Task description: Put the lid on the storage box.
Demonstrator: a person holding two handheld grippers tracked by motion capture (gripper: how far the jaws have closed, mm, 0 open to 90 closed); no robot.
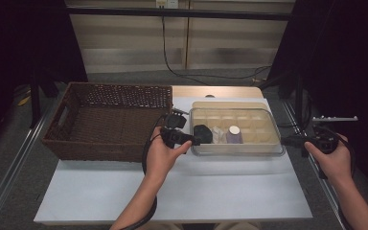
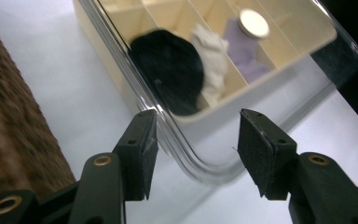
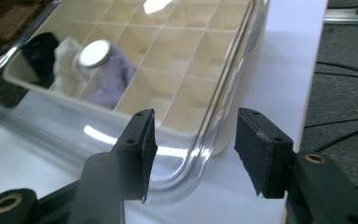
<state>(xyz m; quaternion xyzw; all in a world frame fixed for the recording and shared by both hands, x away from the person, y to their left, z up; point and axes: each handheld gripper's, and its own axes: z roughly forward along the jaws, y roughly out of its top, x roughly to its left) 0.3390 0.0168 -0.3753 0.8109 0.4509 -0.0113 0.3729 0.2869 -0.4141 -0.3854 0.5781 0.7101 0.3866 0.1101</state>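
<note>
1. In the high view you see the whole layout: a beige compartment tray (image 1: 249, 136) under a clear plastic lid (image 1: 237, 149) on a white table (image 1: 172, 191), with a brown wicker basket (image 1: 110, 122) on the far side of your left gripper (image 1: 191, 140) from the tray. The gripper views do not give this overall arrangement.
2. The left gripper view shows what the high view cannot resolve: the lid's rounded corner (image 2: 200, 163) lies between the two jaws of your left gripper (image 2: 196, 154), which are spread apart and grasp nothing. Whether the left-hand jaw touches the rim cannot be told.
3. Beyond these jaws, under the lid, lie a black rolled item (image 2: 170, 70), a white cloth item (image 2: 212, 60) and a purple item (image 2: 247, 56) with a round white cap (image 2: 254, 23) on it.
4. The right gripper view shows the opposite lid corner (image 3: 191, 172) between the jaws of your right gripper (image 3: 193, 154). These jaws are also spread and hold nothing.
5. The tray therefore lies between your two grippers, one at each near corner.
6. Your left hand (image 1: 163, 155) reaches forward over the table, forearm angled in from the bottom edge.
7. Your right hand (image 1: 333, 155) holds your right gripper (image 1: 287, 140) at the table's right edge, pointing across at the tray.
</note>
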